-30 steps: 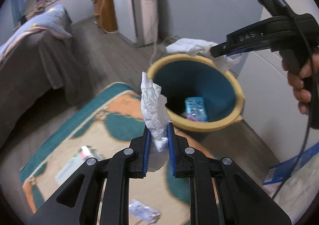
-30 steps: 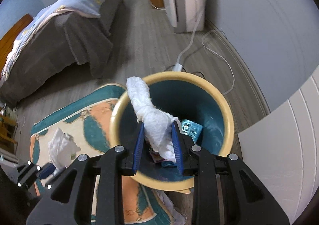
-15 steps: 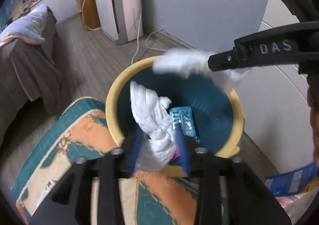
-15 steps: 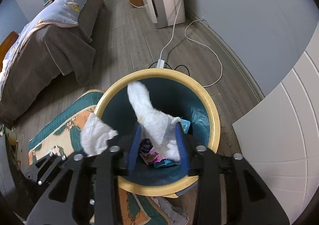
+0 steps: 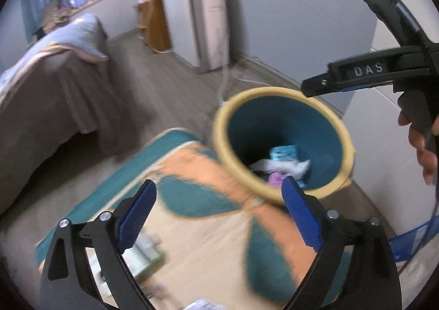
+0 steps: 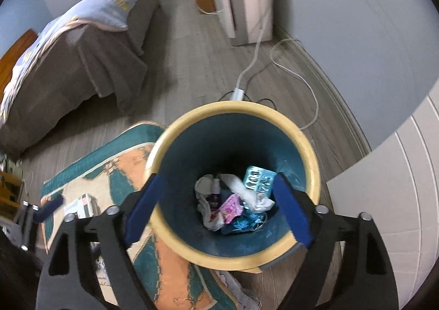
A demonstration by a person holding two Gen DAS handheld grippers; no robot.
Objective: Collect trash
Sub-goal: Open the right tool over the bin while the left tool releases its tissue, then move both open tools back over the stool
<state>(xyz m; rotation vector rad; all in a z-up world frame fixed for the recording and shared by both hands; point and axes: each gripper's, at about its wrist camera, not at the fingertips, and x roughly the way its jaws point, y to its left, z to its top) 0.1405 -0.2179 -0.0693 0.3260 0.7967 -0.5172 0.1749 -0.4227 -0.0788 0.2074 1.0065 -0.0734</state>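
Both grippers are gaping empty: left gripper nearer the flat white carton lying rugward of the yellow-rimmed teal bin; right gripper is hovering above the bin.

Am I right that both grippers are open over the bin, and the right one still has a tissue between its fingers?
Not quite. The right wrist view shows the right gripper open and empty; the tissues lie inside the bin. The left gripper is open too.
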